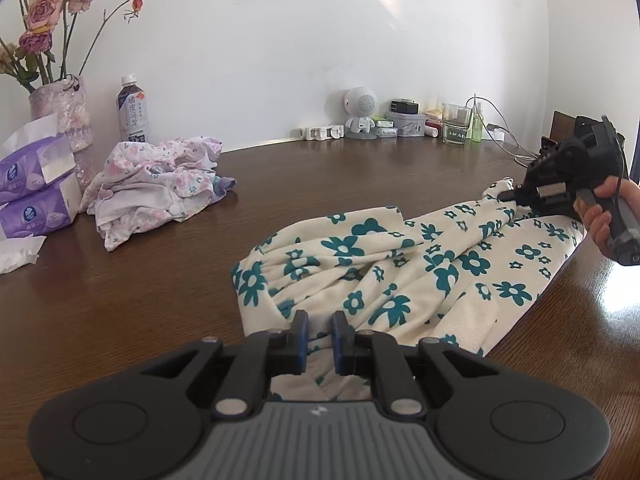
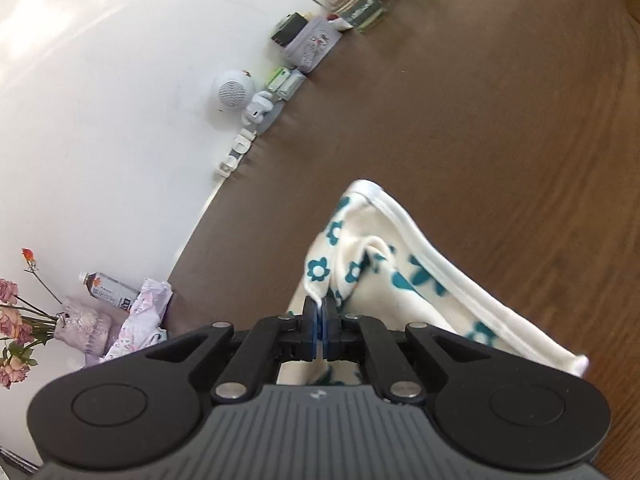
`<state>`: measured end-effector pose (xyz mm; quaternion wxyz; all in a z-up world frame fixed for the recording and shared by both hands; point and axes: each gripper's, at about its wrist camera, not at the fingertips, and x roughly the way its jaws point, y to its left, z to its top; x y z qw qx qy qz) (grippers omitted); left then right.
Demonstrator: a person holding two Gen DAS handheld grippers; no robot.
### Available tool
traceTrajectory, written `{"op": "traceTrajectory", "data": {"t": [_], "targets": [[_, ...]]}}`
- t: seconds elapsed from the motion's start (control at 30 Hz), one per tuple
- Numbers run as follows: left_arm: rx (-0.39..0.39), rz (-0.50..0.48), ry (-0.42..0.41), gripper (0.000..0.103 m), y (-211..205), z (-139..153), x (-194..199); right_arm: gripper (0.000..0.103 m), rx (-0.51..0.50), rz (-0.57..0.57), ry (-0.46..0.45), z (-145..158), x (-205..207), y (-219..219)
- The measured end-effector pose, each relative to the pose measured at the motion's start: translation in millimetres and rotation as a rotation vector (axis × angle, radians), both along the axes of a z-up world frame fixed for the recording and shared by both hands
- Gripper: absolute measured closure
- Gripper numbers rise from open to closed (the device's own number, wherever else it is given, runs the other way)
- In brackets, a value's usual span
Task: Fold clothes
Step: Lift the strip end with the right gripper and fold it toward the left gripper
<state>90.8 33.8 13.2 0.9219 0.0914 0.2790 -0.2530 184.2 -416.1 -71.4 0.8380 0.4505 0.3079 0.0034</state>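
A cream garment with teal flowers [image 1: 400, 272] lies crumpled on the brown table [image 1: 140, 288]. My left gripper [image 1: 320, 322] hovers at the garment's near edge, open by a narrow gap with cloth showing between the fingers. In the left wrist view my right gripper [image 1: 508, 196], held by a hand [image 1: 600, 216], pinches the garment's far end and lifts it into a peak. The right wrist view shows that gripper [image 2: 320, 306] shut on a fold of the cream garment [image 2: 400, 264], whose white hem hangs off to the right.
A heap of pale floral clothes [image 1: 156, 184] sits at the back left beside tissue packs [image 1: 32, 196], a vase of dried roses [image 1: 60, 112] and a bottle [image 1: 132, 110]. A small speaker figure [image 1: 360, 114], boxes, a glass [image 1: 456, 124] and cables line the wall.
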Motion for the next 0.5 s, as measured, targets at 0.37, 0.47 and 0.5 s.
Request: {"op": "traceTrajectory", "data": {"t": [0.37, 0.47, 0.5], "targets": [[0.008, -0.001, -0.008, 0.092, -1, 0, 0, 0.056, -0.046, 0.018, 0.013, 17, 11, -2], [0.009, 0.000, -0.010, 0.092, -1, -1, -1, 0.063, -0.063, 0.024, 0.068, 17, 28, -1], [0.009, 0.000, -0.010, 0.092, -1, -1, -1, 0.068, -0.068, 0.027, 0.088, 16, 32, -1]]}}
